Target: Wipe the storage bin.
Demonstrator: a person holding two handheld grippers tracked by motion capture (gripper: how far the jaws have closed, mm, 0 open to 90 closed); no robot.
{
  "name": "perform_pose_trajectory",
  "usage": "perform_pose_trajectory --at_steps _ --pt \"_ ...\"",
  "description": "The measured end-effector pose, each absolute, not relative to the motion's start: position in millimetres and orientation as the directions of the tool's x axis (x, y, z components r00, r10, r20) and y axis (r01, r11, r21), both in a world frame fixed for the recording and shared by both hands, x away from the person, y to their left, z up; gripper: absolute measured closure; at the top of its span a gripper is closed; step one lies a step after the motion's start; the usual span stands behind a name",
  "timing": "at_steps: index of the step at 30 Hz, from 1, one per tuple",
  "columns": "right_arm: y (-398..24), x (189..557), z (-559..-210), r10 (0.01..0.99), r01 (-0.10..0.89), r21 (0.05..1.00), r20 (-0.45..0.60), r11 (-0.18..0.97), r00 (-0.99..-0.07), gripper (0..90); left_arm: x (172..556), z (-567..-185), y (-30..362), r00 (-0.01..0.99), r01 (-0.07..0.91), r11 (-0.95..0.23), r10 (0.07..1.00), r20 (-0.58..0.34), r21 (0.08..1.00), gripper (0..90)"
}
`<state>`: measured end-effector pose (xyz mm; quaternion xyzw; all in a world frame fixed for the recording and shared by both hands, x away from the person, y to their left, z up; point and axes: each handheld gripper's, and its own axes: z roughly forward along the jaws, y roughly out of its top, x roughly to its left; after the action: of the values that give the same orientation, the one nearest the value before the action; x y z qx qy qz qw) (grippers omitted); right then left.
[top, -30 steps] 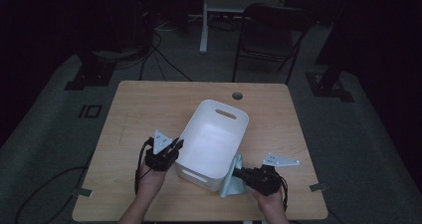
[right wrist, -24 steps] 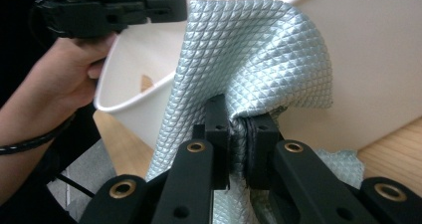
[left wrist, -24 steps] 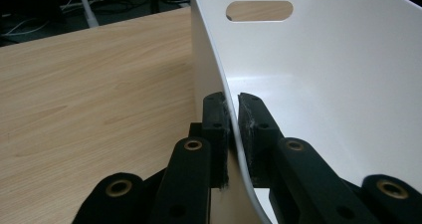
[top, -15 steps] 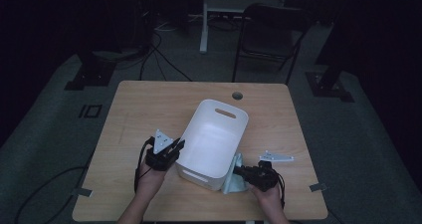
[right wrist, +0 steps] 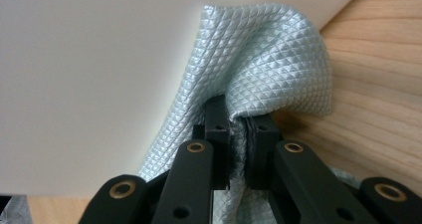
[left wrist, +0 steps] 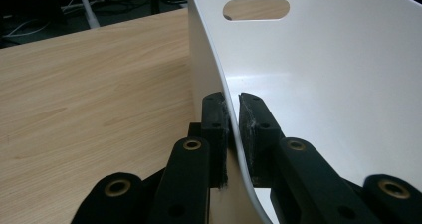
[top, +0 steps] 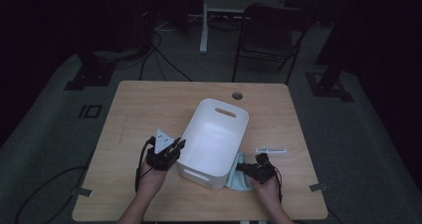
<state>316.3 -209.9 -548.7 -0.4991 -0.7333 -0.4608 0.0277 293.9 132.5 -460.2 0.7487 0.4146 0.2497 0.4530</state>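
- Two grippers are at work in the high view: the left gripper [top: 175, 147] is clamped on the near left wall of the white bin [top: 215, 140], and the right gripper [top: 242, 167] pinches a pale green cloth [top: 237, 177] that lies against the bin's right side, just ahead of its jaws. A small white stick-like item [top: 271, 150] lies on the table [top: 144, 109] beyond the right gripper; what it is cannot be told.
- In the left gripper view, the left gripper [left wrist: 234, 129] has one jaw outside and one inside the white bin [left wrist: 323, 84], pressed together on the thin rim. The bin's far wall with its handle slot stands ahead of the jaws, and bare table [left wrist: 89, 84] lies off to their left.
- In the right gripper view, the right gripper [right wrist: 239, 134] is closed tight on a fold of the quilted cloth [right wrist: 268, 59], which bunches up just above the jaws and rests against the bin's outer wall [right wrist: 99, 59].
- As a judgement: both grasps are made, with the bin steadied and the cloth in hand. The cloth is not yet inside the bin. If it is meant to go in, lifting it over the rim and letting go remain.
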Motion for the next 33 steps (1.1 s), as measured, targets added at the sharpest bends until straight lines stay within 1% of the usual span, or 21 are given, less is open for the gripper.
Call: perform_pose_trajectory --at_steps 4,7,8,9,10,12,13,15,19,20,25,33 --pt "-212 316 -543 0.696 0.757 0.650 0.510 0.074 -0.505 83.9 294 -460 132 0.526 0.396 -0.247 0.850 0.002 0.884 82.4" --pt "-217 311 -526 0.645 0.721 0.693 0.538 0.030 -0.543 83.9 294 -460 131 0.523 0.396 -0.254 0.852 0.011 0.882 82.4" --pt "-217 311 -526 0.645 0.721 0.693 0.538 0.030 -0.543 83.9 294 -460 131 0.523 0.396 -0.254 0.852 0.011 0.882 82.4" --pt "-219 308 -517 0.611 0.700 0.714 0.553 0.003 -0.567 83.9 294 -460 131 0.523 0.396 -0.254 0.852 0.011 0.882 82.4" --pt "-221 302 -501 0.554 0.662 0.749 0.566 -0.035 -0.611 83.8 294 -460 131 0.525 0.395 -0.255 0.851 0.011 0.882 82.3" --pt "-222 298 -486 0.516 0.621 0.781 0.558 -0.061 -0.651 83.7 294 -460 131 0.530 0.396 -0.259 0.848 0.011 0.881 82.4" --pt "-222 297 -482 0.520 0.607 0.792 0.544 -0.060 -0.659 83.7 294 -460 132 0.536 0.398 -0.259 0.844 0.006 0.880 82.4" --pt "-220 299 -478 0.558 0.590 0.807 0.505 -0.033 -0.659 83.7 294 -460 131 0.541 0.397 -0.257 0.841 0.002 0.881 82.3" --pt "-220 303 -483 0.575 0.600 0.799 0.510 -0.041 -0.640 83.8 294 -460 131 0.545 0.396 -0.258 0.838 0.001 0.881 82.1" --pt "-220 305 -488 0.601 0.611 0.791 0.503 -0.030 -0.621 83.8 294 -460 130 0.548 0.393 -0.261 0.836 0.003 0.882 81.6" --pt "-221 312 -502 0.609 0.646 0.762 0.530 -0.038 -0.590 83.9 294 -460 130 0.547 0.395 -0.254 0.837 -0.003 0.883 81.1" --pt "-220 322 -517 0.655 0.675 0.738 0.517 -0.014 -0.551 84.0 294 -460 129 0.542 0.392 -0.263 0.840 0.010 0.882 81.1"
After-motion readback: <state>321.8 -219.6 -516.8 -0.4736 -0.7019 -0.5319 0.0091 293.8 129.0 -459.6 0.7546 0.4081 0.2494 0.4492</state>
